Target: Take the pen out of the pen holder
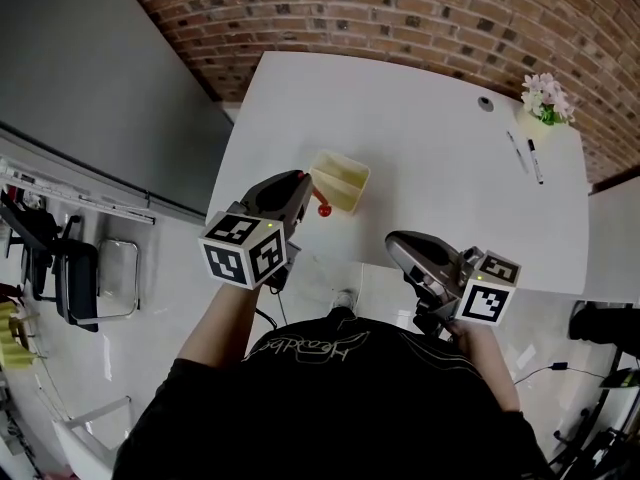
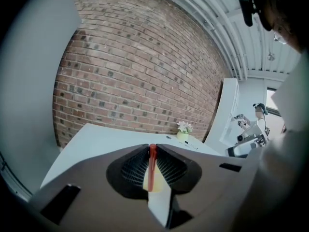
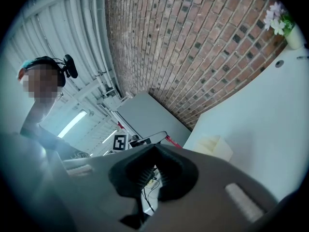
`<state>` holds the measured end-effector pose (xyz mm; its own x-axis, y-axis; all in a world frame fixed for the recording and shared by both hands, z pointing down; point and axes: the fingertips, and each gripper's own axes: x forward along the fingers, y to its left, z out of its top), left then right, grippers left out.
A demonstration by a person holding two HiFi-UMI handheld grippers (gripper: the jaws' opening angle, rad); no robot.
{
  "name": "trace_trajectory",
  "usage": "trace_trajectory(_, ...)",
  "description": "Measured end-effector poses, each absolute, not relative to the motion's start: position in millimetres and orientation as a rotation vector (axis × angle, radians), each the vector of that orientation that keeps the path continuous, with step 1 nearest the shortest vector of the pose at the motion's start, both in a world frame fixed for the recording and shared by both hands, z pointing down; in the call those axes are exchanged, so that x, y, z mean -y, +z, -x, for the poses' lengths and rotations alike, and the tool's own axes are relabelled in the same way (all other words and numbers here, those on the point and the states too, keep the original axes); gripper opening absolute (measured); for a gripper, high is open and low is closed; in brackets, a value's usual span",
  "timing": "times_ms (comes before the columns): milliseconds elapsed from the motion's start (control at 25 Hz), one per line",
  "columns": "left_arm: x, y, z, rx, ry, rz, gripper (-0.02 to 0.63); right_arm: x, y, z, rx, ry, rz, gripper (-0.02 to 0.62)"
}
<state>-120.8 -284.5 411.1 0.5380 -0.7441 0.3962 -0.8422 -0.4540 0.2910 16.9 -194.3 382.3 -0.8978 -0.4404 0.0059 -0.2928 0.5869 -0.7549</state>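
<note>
A pale yellow pen holder (image 1: 341, 179) stands on the white table (image 1: 430, 158), left of its middle. My left gripper (image 1: 305, 191) hovers at the holder's near left side, shut on a red pen (image 1: 324, 209). In the left gripper view the red pen (image 2: 151, 167) stands upright between the pads of the left gripper (image 2: 152, 149), and the pen holder (image 2: 158, 183) shows just behind it. My right gripper (image 1: 393, 241) hangs off the table's front edge. In its own view the right gripper (image 3: 154, 149) is shut on nothing, with the pen holder (image 3: 216, 147) to its right.
A small pot of flowers (image 1: 547, 99) stands at the table's far right corner, with two dark pens (image 1: 535, 161) lying beside it. A brick wall (image 1: 400, 18) runs behind the table. A grey panel (image 1: 90, 88) and chairs (image 1: 60, 268) are at the left.
</note>
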Motion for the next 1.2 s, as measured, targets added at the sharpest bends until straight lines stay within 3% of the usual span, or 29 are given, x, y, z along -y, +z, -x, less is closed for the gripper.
trace_trajectory(640,185.7,335.3,104.8,1.260,0.102,-2.412,0.054,130.9,346.8,-12.6,-2.682,-1.088,0.524,0.002)
trace_trajectory(1200,81.0,322.3,44.2,1.024,0.105,-2.527,0.054,56.2,333.1,-35.9,-2.688,-1.015,0.563,0.002)
